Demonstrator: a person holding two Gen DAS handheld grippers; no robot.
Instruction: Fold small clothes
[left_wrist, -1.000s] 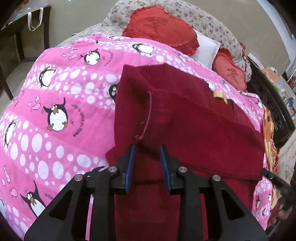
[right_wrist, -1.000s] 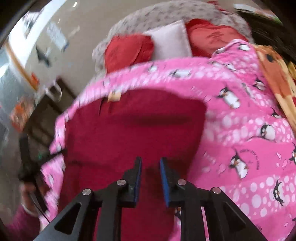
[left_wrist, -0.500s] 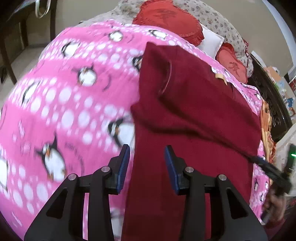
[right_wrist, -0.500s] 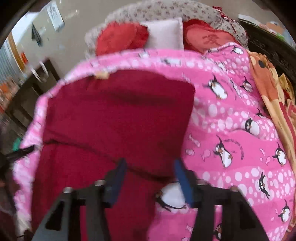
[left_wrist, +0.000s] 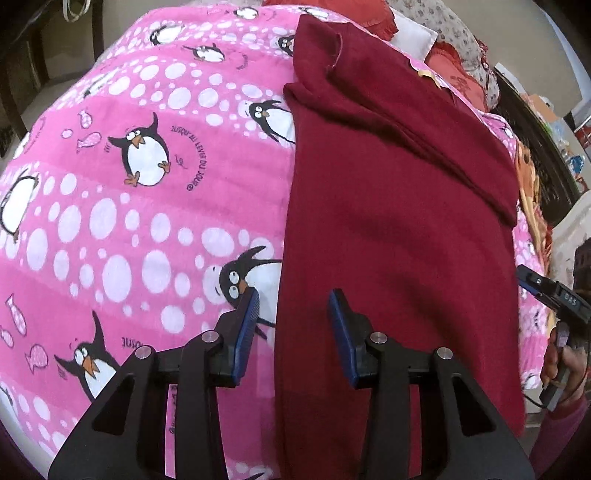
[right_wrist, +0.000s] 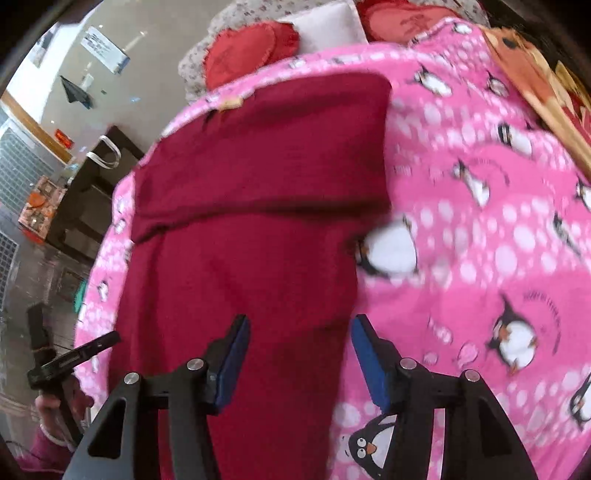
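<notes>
Both grippers have let go of the garment and pulled back toward its near end since a second ago, their jaws having just been opening. Nearest, the left gripper (left_wrist: 291, 328) stands with its jaws apart over the garment's left edge, pinching nothing. Likewise the right gripper (right_wrist: 299, 354) is spread over the right edge, nothing between its pads. Beyond them the dark red garment (left_wrist: 399, 229) lies flat on the pink penguin blanket (left_wrist: 129, 221), its far part folded down over the middle in a doubled band. Farther off sit red cushions (right_wrist: 251, 48) and a white pillow (right_wrist: 325, 29)
</notes>
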